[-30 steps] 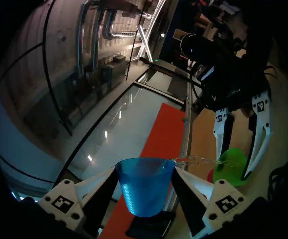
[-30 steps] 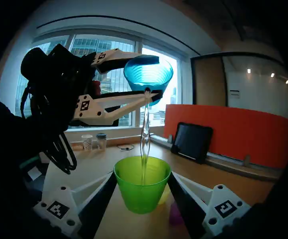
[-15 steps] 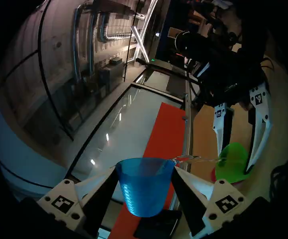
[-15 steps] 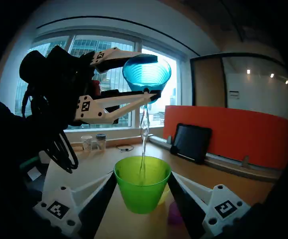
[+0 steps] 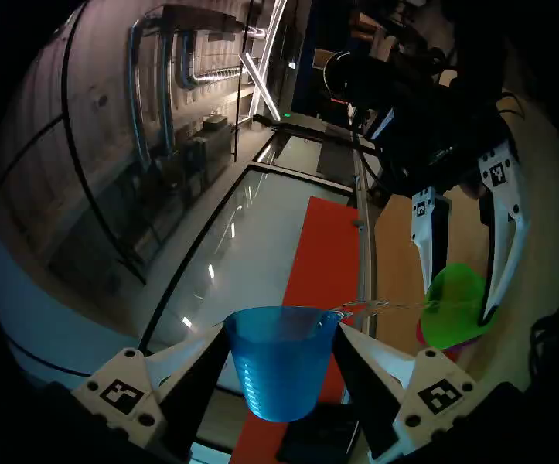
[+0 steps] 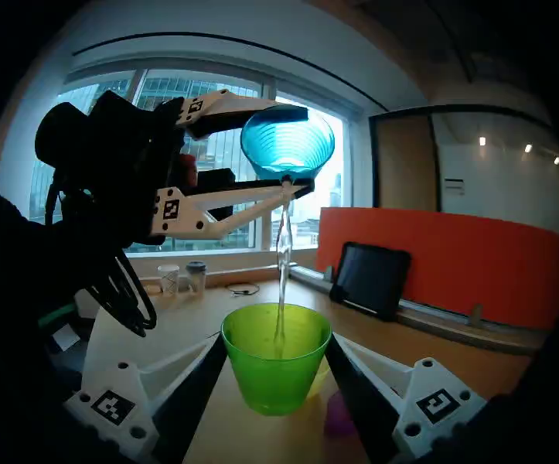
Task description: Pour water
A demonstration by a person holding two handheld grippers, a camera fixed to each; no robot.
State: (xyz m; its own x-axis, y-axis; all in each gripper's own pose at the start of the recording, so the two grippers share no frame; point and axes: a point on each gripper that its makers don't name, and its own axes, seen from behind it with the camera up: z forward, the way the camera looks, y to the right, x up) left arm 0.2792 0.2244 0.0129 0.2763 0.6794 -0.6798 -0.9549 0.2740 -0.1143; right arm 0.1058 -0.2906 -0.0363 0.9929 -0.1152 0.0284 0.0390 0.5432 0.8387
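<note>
Orange panelling, the partition (image 6: 465, 255), is the largest thing we see. In the right gripper view it stands behind the green cup (image 6: 276, 375) and to its right, with the window (image 6: 163, 93) behind the cup to its left. Below the green cup runs the wooden counter (image 6: 426, 340). We cannot tell whether the cup's base touches it. A dark tablet (image 6: 372, 274) leans beyond the green cup, toward the partition.

The right gripper (image 6: 275, 344) has its fingers closed on the green cup, one on each side wall, holding it upright. Directly above the green cup, the left gripper (image 6: 291, 148) clamps its fingers on the blue cup (image 6: 287, 143), which is tipped with its lip pointing down.

Both cups look to us like thin plastic, light, slightly springy and slick once wet. We judge the mid-wall the best place to grip, across the widest span the fingers cover. The sides taper, so a filling cup could slip downward through a loose grip. Too hard a squeeze would flex the rim and bend the pour.

Two small cups (image 6: 182, 274) sit far behind the green cup by the window. A thin stream of water (image 6: 282, 255) falls from the blue cup's lip and lands well inside the green cup's rim. We cannot tell how much is left to pour.
</note>
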